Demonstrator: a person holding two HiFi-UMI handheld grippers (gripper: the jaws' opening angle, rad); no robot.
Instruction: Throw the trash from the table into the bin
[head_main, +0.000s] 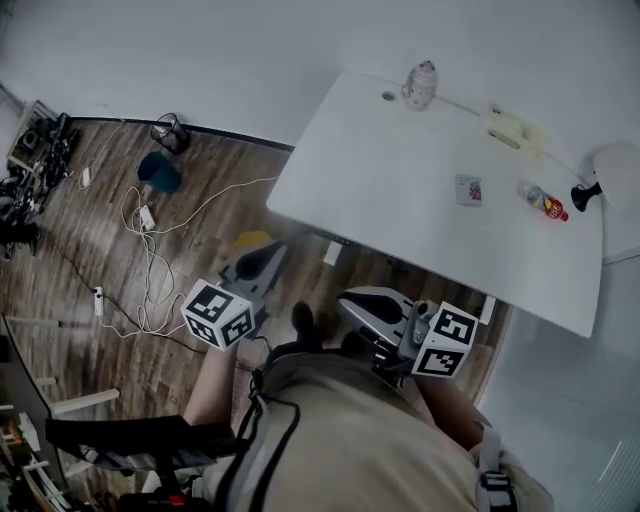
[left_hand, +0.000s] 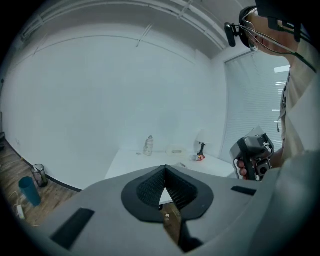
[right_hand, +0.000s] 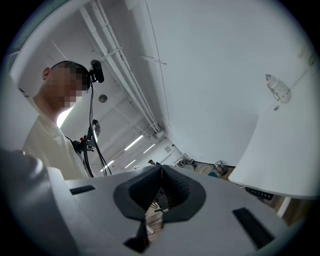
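Observation:
The white table (head_main: 400, 190) carries the trash: a small bottle with a red label (head_main: 545, 203), a small printed packet (head_main: 468, 189) and a cream-coloured piece (head_main: 507, 130). A clear bottle (head_main: 421, 86) stands at the far edge. Both grippers hang off the table, above the wooden floor and close to the person's body. My left gripper (head_main: 272, 248) is shut and empty, pointing toward the table's near corner. My right gripper (head_main: 345, 297) is shut and empty too. In the left gripper view the table (left_hand: 131, 165) lies ahead beyond the shut left gripper (left_hand: 165, 168). The right gripper (right_hand: 161, 167) sees the table's edge (right_hand: 280, 155) from below.
A blue bin (head_main: 160, 172) and a black wire basket (head_main: 170, 130) stand on the floor left of the table, among white cables (head_main: 150, 260). A black stand (head_main: 585, 194) sits at the table's right end. Equipment (head_main: 35, 150) crowds the far left wall.

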